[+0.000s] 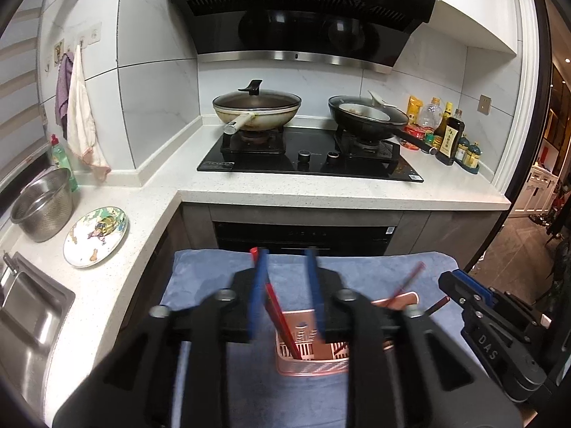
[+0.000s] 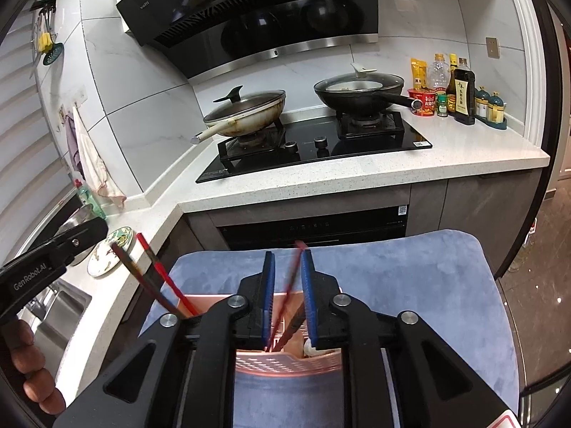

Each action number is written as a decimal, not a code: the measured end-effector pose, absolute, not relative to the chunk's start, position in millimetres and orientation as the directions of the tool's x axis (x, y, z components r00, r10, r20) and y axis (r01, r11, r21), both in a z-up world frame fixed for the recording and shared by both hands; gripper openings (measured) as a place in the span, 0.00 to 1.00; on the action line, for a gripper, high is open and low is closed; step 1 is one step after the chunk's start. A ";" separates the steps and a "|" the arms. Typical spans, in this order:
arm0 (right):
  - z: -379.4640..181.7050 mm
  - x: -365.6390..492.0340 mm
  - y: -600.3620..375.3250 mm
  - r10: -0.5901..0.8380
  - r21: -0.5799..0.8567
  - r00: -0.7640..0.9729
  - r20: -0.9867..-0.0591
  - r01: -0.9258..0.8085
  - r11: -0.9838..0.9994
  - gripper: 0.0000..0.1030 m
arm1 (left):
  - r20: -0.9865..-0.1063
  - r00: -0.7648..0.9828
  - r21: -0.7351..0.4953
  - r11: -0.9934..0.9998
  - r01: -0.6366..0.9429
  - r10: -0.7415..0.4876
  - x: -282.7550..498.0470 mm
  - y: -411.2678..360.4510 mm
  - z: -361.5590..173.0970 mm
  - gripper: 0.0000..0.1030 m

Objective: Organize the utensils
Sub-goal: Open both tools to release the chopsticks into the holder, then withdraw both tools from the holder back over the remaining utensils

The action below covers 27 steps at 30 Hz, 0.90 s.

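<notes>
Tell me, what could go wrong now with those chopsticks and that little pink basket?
1. The pink basket looks light and stands on a soft blue towel; a nudge from either gripper might tip it.
2. The red chopsticks lean between the right gripper pads, so pulling away carelessly could drag them out.
3. The chopsticks by the left gripper lean steeply and might topple the basket.

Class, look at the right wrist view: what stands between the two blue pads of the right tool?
Chopsticks, leaning up out of the pink basket, pass between the right tool's pads; the right wrist view shows this.
</notes>
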State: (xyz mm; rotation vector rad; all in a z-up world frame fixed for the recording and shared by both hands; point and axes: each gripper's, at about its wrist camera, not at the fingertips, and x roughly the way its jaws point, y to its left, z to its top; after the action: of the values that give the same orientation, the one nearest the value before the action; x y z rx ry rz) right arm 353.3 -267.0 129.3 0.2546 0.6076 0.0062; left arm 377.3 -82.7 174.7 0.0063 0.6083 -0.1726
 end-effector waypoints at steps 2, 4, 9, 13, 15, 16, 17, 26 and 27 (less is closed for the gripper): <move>131.2 348.9 -266.0 0.080 0.235 0.825 -0.560 0.065 0.970 0.17 | -0.564 0.811 -0.040 0.986 0.160 -0.155 374.4 -82.0 175.0 0.28; 133.5 344.3 -264.9 0.078 0.232 0.828 -0.556 0.064 0.971 0.17 | -0.566 0.810 -0.039 0.986 0.161 -0.155 370.7 -81.3 175.2 0.29; 138.7 329.3 -259.3 0.083 0.224 0.830 -0.551 0.051 0.973 0.17 | -0.563 0.812 -0.035 0.986 0.161 -0.153 360.0 -79.0 177.0 0.29; 140.1 313.7 -253.2 0.089 0.217 0.831 -0.549 0.040 0.975 0.17 | -0.560 0.814 -0.034 0.986 0.163 -0.154 346.5 -77.0 177.4 0.29; 140.3 305.4 -250.8 0.095 0.220 0.830 -0.550 0.034 0.975 0.17 | -0.563 0.812 -0.035 0.986 0.164 -0.155 338.6 -75.2 176.5 0.29; 140.0 299.3 -249.0 0.095 0.218 0.829 -0.550 0.032 0.976 0.17 | -0.564 0.811 -0.037 0.986 0.164 -0.156 335.0 -74.2 175.7 0.29; 139.3 294.1 -247.8 0.096 0.216 0.829 -0.550 0.031 0.976 0.17 | -0.567 0.809 -0.038 0.986 0.161 -0.154 330.5 -72.7 174.5 0.29; 127.2 240.1 -231.9 0.107 0.198 0.815 -0.570 0.010 0.980 0.17 | -0.588 0.794 -0.039 0.987 0.158 -0.150 287.8 -60.2 158.0 0.29; 124.8 231.5 -230.3 0.110 0.198 0.813 -0.572 0.007 0.980 0.17 | -0.592 0.792 -0.040 0.987 0.157 -0.150 280.8 -58.3 155.5 0.29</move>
State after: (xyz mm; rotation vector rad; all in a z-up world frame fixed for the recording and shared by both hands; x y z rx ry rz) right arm 231.5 -230.3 124.8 0.1955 0.6207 0.0553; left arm 280.8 -58.3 155.5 0.0114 0.6354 -0.1653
